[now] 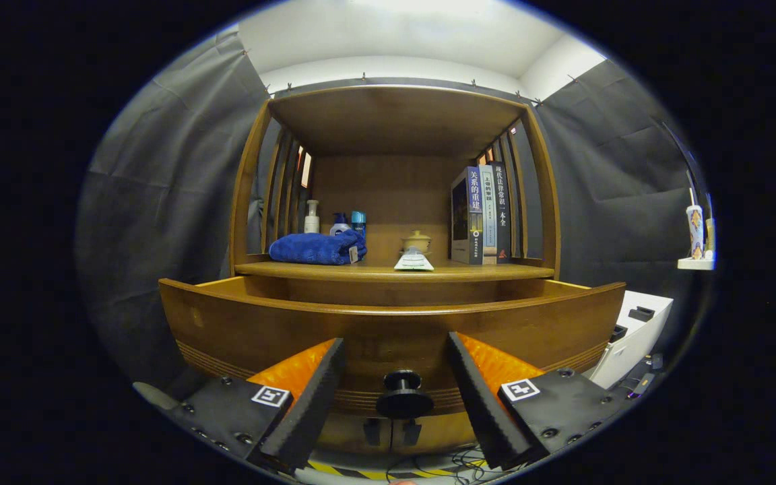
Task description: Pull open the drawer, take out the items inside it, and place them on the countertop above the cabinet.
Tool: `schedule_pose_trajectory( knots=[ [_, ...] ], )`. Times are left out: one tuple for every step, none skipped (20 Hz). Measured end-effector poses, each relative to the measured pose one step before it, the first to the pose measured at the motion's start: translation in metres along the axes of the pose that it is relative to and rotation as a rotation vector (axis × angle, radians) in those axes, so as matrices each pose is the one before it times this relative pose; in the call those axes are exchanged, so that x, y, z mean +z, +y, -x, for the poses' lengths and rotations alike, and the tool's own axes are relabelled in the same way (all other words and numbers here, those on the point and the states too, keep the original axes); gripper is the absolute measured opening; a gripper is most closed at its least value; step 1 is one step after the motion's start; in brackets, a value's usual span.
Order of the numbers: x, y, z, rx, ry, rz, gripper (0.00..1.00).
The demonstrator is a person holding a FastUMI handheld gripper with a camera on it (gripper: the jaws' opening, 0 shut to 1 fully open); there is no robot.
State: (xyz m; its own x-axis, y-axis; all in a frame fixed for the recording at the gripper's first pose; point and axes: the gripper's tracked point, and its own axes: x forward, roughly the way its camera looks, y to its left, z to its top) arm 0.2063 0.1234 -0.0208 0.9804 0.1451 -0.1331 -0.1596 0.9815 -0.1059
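Looking good so far: drawer (388,323) is pulled out, its knob (403,394) between the wide-open gripper (396,377) fingers. Contents hidden; everything still needs moving to the countertop (496,271) at 12 o'clock.

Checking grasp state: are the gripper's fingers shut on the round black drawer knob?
No: the gripper is open, its fingers apart on either side of the round black drawer knob, not touching it.

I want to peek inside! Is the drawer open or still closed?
Open. The drawer front stands forward of the countertop, with a gap behind its top edge. The gripper jaws are spread either side of the knob, not touching.
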Motion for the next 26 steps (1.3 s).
schedule_pose_trajectory(
  knots=[
    [-0.00151, -0.00013, -0.00644, 0.00078, 0.00713, 0.00664, 0.98],
    [-0.00002, -0.00049, -0.00764, 0.0002, 0.0044, -0.00151, 0.98],
    [0.00014, 0.00058, -0.00801, 0.0006, 0.00878, 0.0011, 0.98],
    [-0.00094, -0.00013, -0.00815, -0.00033, 0.00665, 0.00281, 0.98],
    [0.00023, -0.00013, -0.00895, -0.0004, 0.00598, 0.00149, 0.98],
    [0.00036, -0.00047, -0.00757, 0.00109, 0.00181, 0.00096, 0.98],
    [0.0004, -0.00044, -0.00713, 0.00132, 0.00245, -0.00242, 0.99],
    [0.00008, 0.00101, -0.00525, 0.00008, 0.0014, -0.00721, 0.99],
    [-0.00064, 0.00102, -0.00459, -0.00018, 0.00461, -0.00219, 0.99],
    [-0.00023, -0.00088, -0.00645, -0.00015, 0.00626, 0.00646, 0.99],
    [0.00021, -0.00013, -0.00657, -0.00002, -0.00017, 0.00875, 0.99],
    [0.00034, 0.00017, -0.00604, -0.00095, 0.00346, 0.00617, 0.98],
    [0.00104, 0.00072, -0.00715, -0.00153, 0.00444, 0.00553, 0.98],
    [0.00047, 0.00018, -0.00601, -0.00186, 0.00446, 0.0067, 0.98],
    [0.00007, -0.00037, -0.00651, -0.00193, 0.00602, 0.00492, 0.98],
    [0.00067, 0.00022, -0.00602, -0.00081, 0.00217, 0.00293, 0.98],
    [0.00023, -0.00009, -0.00486, -0.00043, -0.00013, 0.00026, 0.98],
    [0.00077, 0.00019, -0.0044, -0.00001, -0.00083, -0.00042, 0.98],
    [-0.00077, -0.00016, -0.0041, -0.00038, 0.00307, -0.0018, 0.98],
    [0.00107, 0.00074, -0.00314, -0.00037, -0.00076, -0.00139, 0.98],
    [0.00024, -0.00044, -0.0034, -0.0006, 0.00216, 0.0052, 0.98],
    [0.00061, 0.00015, -0.00333, -0.00081, -0.00112, 0.00564, 0.98],
    [-0.00074, 0.00019, 0.00028, -0.00104, -0.00216, 0.00771, 0.98],
    [0.00195, 0.00058, -0.00032, -0.00301, -0.01655, 0.0171, 0.98],
    [0.00216, 0.00044, -0.00114, -0.00135, -0.00965, 0.0254, 0.98],
    [-0.00025, 0.00001, -0.00001, -0.00182, -0.00857, 0.02006, 0.98]
  ],
)
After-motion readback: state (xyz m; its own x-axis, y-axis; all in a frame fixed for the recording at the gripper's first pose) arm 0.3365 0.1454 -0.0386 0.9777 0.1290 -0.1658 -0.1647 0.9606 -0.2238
